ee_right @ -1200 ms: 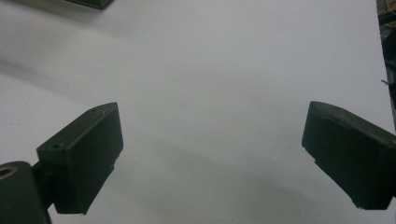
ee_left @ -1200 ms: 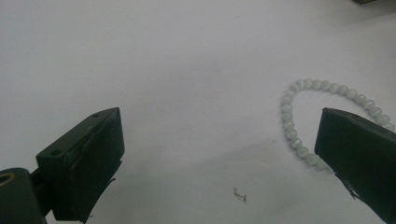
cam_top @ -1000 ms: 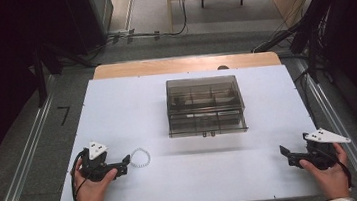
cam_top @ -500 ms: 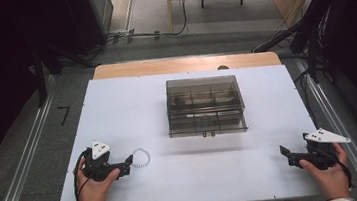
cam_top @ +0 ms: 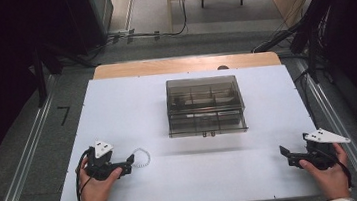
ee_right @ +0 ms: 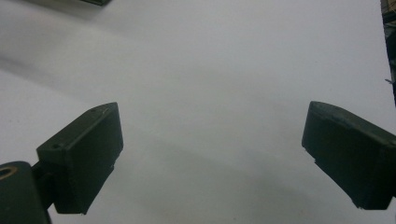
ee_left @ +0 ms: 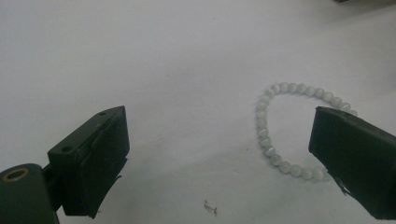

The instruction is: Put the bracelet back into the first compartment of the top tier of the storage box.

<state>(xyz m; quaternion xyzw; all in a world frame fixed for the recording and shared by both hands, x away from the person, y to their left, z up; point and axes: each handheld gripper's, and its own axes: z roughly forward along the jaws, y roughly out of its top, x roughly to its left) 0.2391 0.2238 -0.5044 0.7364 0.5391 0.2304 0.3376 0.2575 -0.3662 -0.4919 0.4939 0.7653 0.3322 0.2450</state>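
Observation:
A small bracelet of pale beads [cam_top: 142, 157] lies flat on the white table [cam_top: 116, 102] near its front left. My left gripper [cam_top: 129, 162] rests just left of it, open, with the bracelet [ee_left: 280, 130] in front of the right jaw and partly behind that jaw's tip. Nothing is held between the left gripper [ee_left: 219, 154] jaws. My right gripper [cam_top: 284, 151] sits at the front right of the table, open, with bare table between the right gripper [ee_right: 212, 158] jaws. A smoky clear plastic compartment box [cam_top: 205, 105] stands in the table's middle, lid shut.
The table's wooden far edge [cam_top: 185, 64] shows beyond the white top. Metal rails [cam_top: 27, 161] run along both sides on the floor. Cables [cam_top: 149, 33] lie on the floor past the far edge. A tiny dark speck [ee_left: 210, 207] lies on the table near the left gripper.
The left gripper has slid a little to the right, closer to the bracelet. The right gripper has stayed in place.

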